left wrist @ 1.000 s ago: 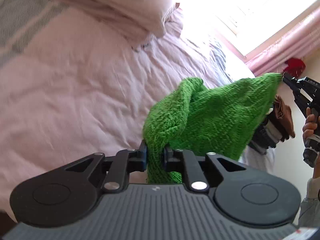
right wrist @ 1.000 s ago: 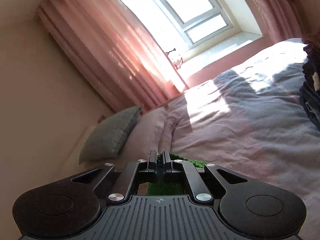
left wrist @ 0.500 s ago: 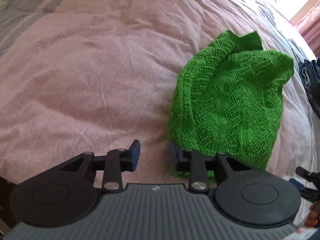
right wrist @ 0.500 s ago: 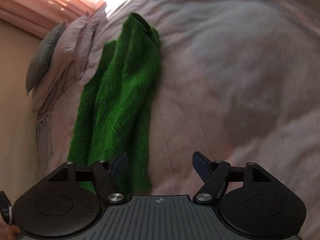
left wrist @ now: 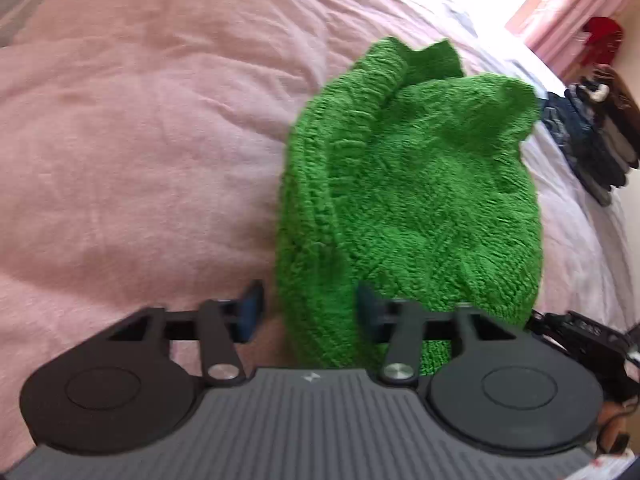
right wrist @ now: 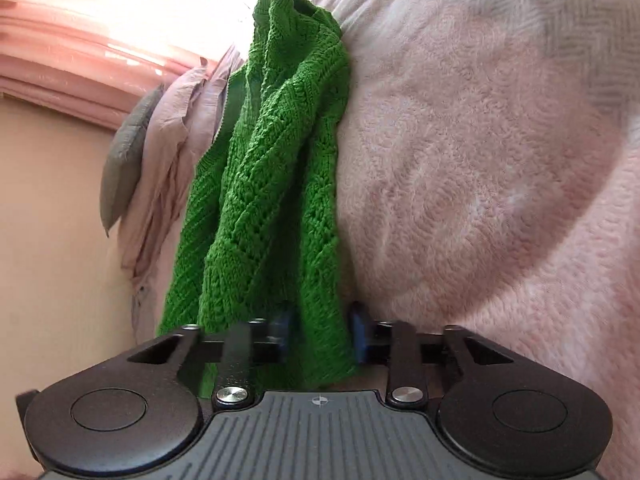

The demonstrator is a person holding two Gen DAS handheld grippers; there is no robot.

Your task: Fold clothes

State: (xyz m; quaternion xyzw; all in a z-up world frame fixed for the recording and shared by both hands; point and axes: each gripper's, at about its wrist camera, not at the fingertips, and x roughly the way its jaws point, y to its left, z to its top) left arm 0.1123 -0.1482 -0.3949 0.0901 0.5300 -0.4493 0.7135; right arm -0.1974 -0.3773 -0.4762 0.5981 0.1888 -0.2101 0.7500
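Observation:
A green knitted sweater point(left wrist: 408, 200) lies crumpled on the pink bed cover point(left wrist: 140, 140). My left gripper point(left wrist: 310, 314) is low over its near edge with the jaws closing. The right pad rests on the knit, but the left pad still stands clear on the cover. In the right wrist view the sweater point(right wrist: 272, 168) stretches away towards the pillows. My right gripper point(right wrist: 320, 334) is closing on a fold of its near hem, and both pads touch the knit. The right gripper's black body point(left wrist: 580, 332) shows at the sweater's right corner.
A pile of dark folded clothes point(left wrist: 596, 136) sits at the far right edge of the bed, with a red item point(left wrist: 604, 40) and a pink curtain point(left wrist: 568, 12) behind it. Pink pillows point(right wrist: 160, 168) and a grey one point(right wrist: 120, 168) lie at the head. The wall is on the left.
Both grippers held the sweater up, then let it drop onto the bed. Both came down to its near edge, and the jaws have narrowed around the knit.

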